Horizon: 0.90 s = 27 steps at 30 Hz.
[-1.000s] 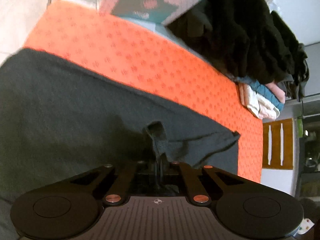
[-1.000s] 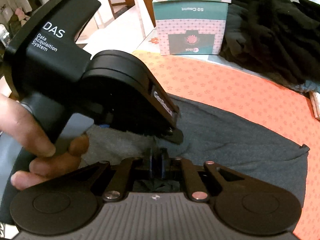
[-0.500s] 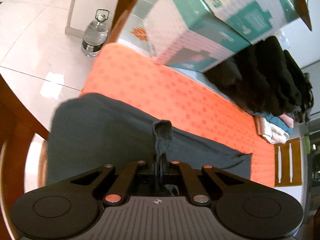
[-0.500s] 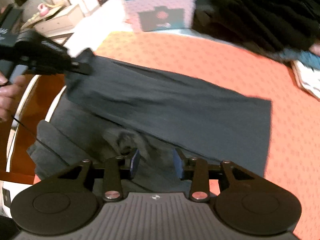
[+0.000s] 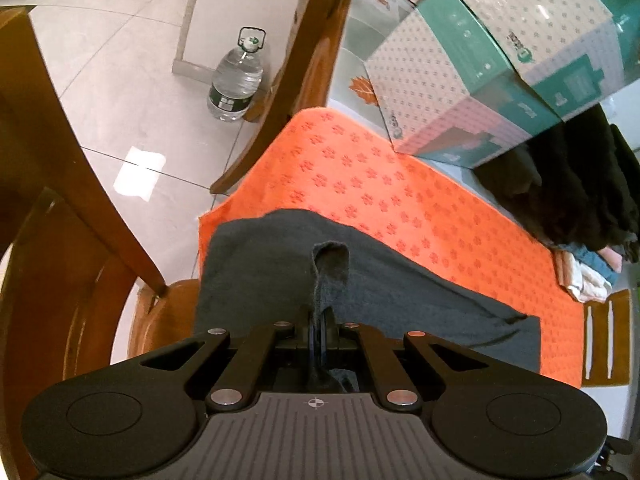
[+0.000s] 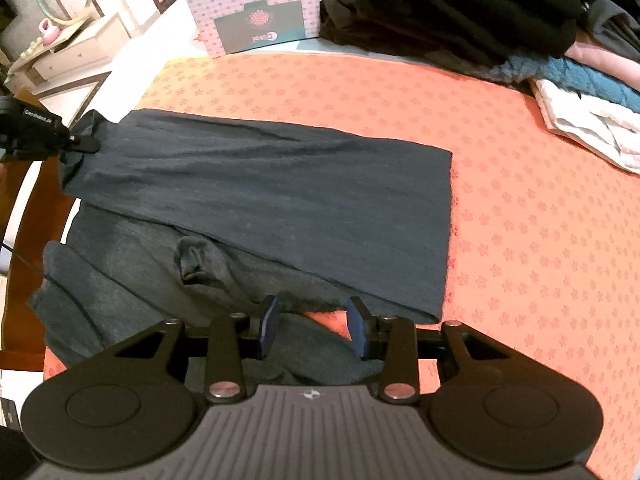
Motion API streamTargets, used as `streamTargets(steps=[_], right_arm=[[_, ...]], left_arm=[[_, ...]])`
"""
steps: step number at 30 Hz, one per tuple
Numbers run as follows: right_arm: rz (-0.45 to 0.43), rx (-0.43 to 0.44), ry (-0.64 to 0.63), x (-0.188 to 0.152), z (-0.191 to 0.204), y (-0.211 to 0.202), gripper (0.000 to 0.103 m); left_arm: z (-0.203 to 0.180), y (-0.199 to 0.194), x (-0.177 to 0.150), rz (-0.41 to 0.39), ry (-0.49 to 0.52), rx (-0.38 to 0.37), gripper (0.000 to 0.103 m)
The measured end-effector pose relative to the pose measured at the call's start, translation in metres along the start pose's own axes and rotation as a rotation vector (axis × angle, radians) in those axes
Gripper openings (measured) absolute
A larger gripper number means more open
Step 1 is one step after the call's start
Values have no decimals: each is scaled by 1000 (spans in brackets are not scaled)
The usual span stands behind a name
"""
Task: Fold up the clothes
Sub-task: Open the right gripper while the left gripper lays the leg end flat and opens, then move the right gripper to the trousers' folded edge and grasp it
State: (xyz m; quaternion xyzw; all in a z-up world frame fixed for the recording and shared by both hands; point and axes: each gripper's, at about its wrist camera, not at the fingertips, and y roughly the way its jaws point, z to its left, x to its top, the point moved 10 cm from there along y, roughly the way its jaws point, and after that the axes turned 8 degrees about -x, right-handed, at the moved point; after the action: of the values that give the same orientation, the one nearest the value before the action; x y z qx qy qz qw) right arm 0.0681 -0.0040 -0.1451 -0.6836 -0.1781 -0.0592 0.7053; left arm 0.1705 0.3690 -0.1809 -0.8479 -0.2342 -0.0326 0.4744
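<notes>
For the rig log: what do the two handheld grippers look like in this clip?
Both are matte black. The right gripper has dark blue pads, scissor-like link arms with silver rivets, two round discs and a grey ribbed plate bearing a small crosshair mark. The left gripper has the same build; from the right wrist view its side shows white lettering and a thin black cable.

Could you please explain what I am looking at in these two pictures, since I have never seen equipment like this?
No robot arm here: a person carries a two-finger gripper in each hand, each with a fisheye camera looking along its fingers. One picture comes from the left gripper, the other from the right gripper. The task is folding clothes. A dark grey garment lies on an orange mat. The left gripper is shut on a pinch of its cloth; from the right camera it shows at the garment's far left corner. The right gripper is open, holding nothing. Behind are patterned boxes and a pile of clothes.
</notes>
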Motion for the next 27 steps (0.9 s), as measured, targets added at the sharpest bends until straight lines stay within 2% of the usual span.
streamTargets(steps=[3,5,7,9,10,18,21,27], right_arm=[[6,-2,6,-4,-3,1,43],[10,-5,14,-7,-6,1,43],[15,-9,30,-12,-11,0,43],[20,-10,46,-19,-18,-1,43],[22,-12,53,-23,-21,-2,43],[12,-7,163,-38,-65,-2,43],[0,5,211,-31,-85,3,43],[-22,57,250,-10,-110,12,43]], left_arm=[[3,-4,5,-22,1,13,7],[6,-9,8,-38,7,45,13],[10,-16,9,-52,11,69,29],[13,-23,9,-64,13,87,39],[15,-27,8,-70,14,95,41],[2,-58,-27,-77,40,122,48],[-9,-68,-49,-75,56,130,53],[-41,-76,-105,-52,106,149,56]])
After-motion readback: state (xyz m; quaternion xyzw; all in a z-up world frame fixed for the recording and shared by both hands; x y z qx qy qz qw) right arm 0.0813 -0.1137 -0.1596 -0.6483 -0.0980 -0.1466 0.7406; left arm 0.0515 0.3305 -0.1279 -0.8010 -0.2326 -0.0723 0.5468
